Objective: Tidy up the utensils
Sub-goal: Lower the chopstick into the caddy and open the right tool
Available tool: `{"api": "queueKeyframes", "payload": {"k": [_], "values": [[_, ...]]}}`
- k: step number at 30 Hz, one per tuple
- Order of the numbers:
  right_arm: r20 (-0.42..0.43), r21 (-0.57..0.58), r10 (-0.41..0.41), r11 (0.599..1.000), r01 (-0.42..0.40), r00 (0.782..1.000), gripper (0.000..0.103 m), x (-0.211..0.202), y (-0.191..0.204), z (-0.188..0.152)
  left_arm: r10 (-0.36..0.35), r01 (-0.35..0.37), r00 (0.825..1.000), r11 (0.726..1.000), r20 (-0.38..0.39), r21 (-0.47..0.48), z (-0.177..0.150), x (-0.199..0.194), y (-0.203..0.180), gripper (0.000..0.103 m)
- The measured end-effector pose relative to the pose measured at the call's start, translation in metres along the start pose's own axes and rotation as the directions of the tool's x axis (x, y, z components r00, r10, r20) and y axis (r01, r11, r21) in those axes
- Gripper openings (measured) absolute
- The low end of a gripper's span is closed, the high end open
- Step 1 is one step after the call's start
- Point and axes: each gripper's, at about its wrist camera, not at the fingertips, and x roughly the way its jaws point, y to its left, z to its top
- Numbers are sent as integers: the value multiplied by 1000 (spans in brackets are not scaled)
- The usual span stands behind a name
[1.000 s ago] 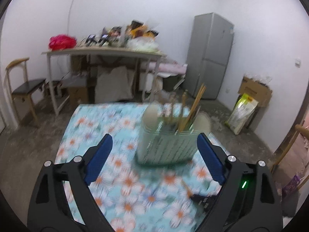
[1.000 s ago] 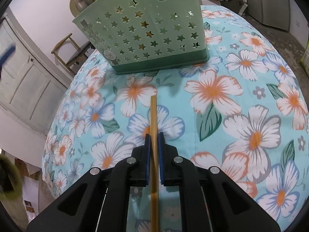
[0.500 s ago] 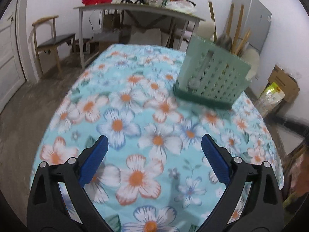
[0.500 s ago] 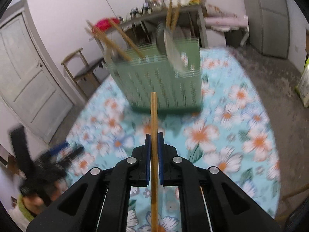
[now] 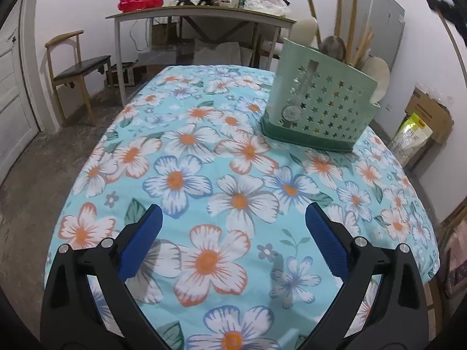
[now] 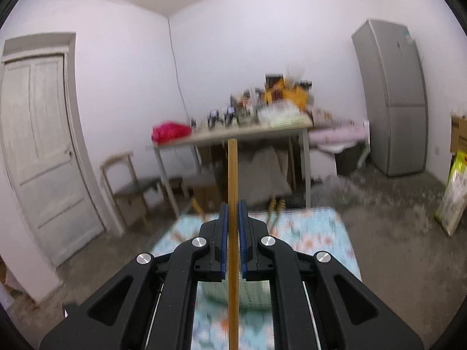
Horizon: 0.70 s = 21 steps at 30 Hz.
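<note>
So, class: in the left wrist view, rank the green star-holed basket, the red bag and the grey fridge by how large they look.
1. Green star-holed basket, nearest the camera.
2. Grey fridge, partly hidden.
3. Red bag.

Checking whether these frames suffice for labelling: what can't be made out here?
- Right wrist view: green utensil basket blurred, mostly behind the right gripper.
- Right wrist view: chopstick lower end cut off by the frame edge.
- Left wrist view: basket's contents mostly hidden by its wall.

Even, soft indoor light is seen; faint shadows are cast on the tablecloth (image 5: 204, 157) beneath the left gripper (image 5: 233, 233). The right view is motion-blurred ahead, and edges are bent by fisheye distortion
</note>
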Motion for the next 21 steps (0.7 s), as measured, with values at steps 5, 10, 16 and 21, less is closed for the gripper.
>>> {"api": "queueKeyframes", "payload": {"k": [5,10,16,21], "values": [[120,22,5,1000,-8,993,7,27,5,29,8,-8,1000,1000,8,-23,3,-2,7,95],[212,8,-9,1000,8,977,7,58,16,38,21,-20,1000,999,20,-27,7,-2,11,95],[246,-1,-56,998,58,968,7,101,22,29,34,-34,999,999,16,-30,10,1,14,95],[231,-41,-100,993,113,968,7,130,24,14,52,-52,998,998,25,-22,12,3,16,95]]}}
